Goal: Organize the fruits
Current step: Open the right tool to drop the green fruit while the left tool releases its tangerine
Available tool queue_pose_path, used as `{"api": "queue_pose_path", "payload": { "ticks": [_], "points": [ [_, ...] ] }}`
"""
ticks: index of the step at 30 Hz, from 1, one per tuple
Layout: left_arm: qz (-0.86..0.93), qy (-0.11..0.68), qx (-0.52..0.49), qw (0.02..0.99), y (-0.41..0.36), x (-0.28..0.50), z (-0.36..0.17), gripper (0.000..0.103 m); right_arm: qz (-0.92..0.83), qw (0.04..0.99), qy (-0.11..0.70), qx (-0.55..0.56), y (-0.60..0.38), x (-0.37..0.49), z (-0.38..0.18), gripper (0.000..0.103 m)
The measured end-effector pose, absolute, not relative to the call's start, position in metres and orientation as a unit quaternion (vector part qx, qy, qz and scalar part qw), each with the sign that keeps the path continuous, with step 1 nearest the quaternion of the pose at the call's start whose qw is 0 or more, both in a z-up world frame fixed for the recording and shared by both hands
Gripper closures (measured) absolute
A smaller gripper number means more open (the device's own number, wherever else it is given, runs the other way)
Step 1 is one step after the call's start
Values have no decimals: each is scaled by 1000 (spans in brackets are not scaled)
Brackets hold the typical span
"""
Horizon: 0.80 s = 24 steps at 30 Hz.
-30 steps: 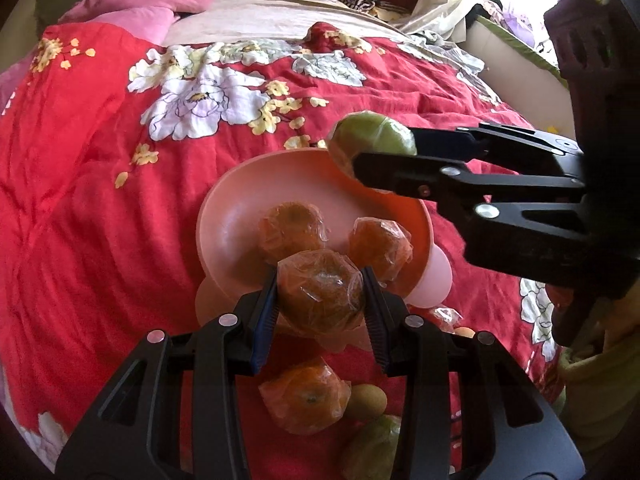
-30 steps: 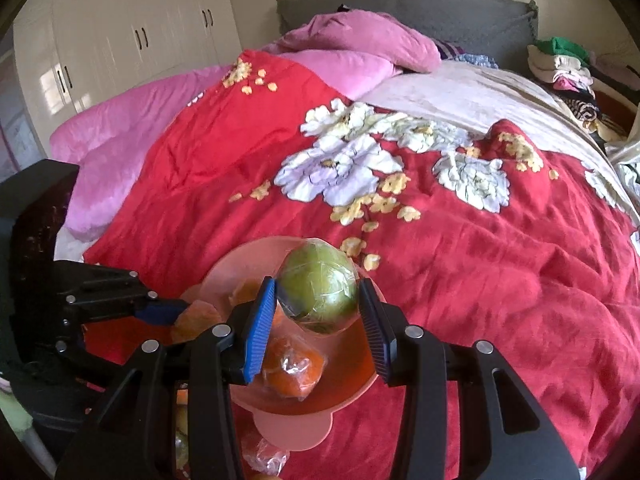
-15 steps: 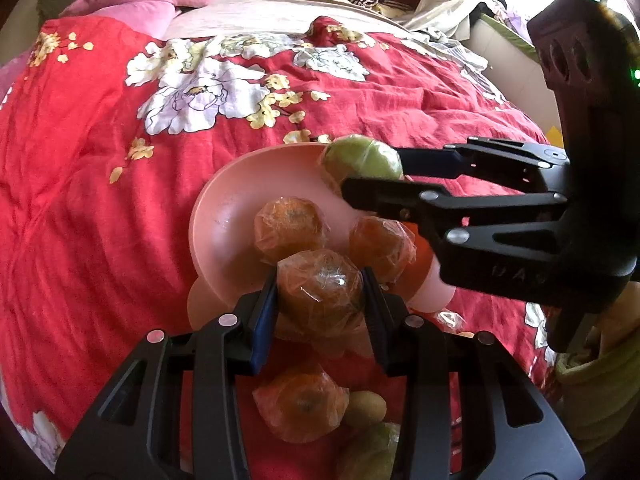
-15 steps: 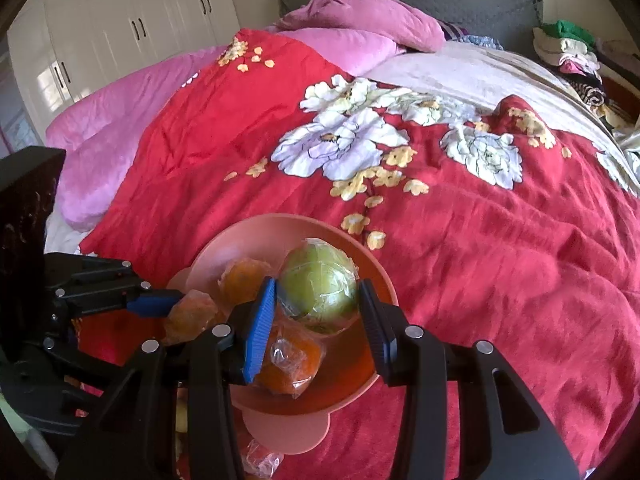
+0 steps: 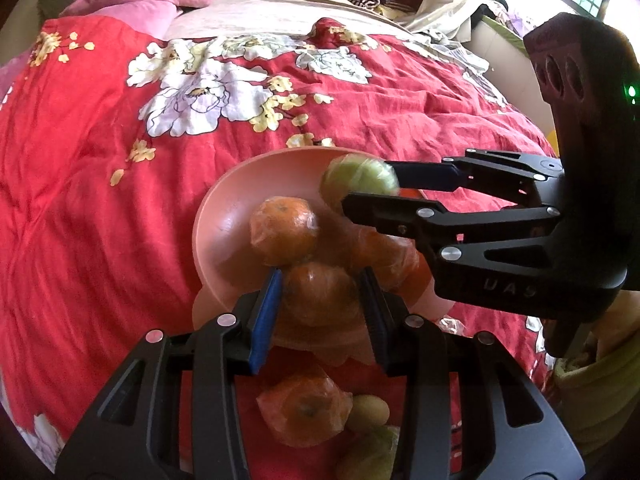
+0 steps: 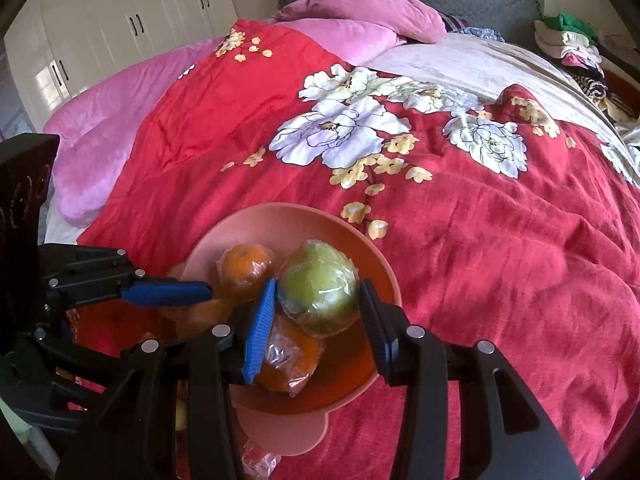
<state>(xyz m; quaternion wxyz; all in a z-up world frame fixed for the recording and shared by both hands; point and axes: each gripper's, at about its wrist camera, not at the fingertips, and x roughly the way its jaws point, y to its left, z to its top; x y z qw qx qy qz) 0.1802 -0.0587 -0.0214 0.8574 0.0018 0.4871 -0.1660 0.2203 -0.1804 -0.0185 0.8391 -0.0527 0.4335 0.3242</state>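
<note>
A pink bowl (image 5: 224, 216) sits on the red flowered bedspread and holds wrapped oranges (image 5: 284, 230). My left gripper (image 5: 320, 296) is shut on a wrapped orange (image 5: 316, 296) at the bowl's near rim. My right gripper (image 6: 320, 304) is shut on a wrapped green fruit (image 6: 318, 294) just over the bowl (image 6: 376, 264), above another wrapped orange (image 6: 286, 354). In the left wrist view the green fruit (image 5: 358, 178) and right gripper (image 5: 372, 188) reach in from the right. The left gripper (image 6: 200, 300) enters the right wrist view from the left.
A wrapped orange (image 5: 304, 412) and small green fruits (image 5: 368, 408) lie on the bedspread below the left gripper. Pink pillows (image 6: 360, 16) and folded clothes (image 6: 568, 40) lie at the far end of the bed. White wardrobes (image 6: 120, 28) stand at the left.
Both grippers have moved down and in over the bowl with their fruit still held. The green fruit now sits lower, close to the oranges in the bowl.
</note>
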Motion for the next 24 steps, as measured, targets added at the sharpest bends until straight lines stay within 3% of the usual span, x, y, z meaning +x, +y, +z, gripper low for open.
{"api": "queue_pose_path", "payload": {
  "ticks": [13, 24],
  "points": [
    [-163, 485, 1, 859, -58, 179, -19, 71, 321, 844, 428, -44, -186, 219, -13, 59],
    [-157, 483, -4, 862, -53, 178, -17, 67, 320, 848, 421, -37, -189, 216, -8, 48]
  ]
}}
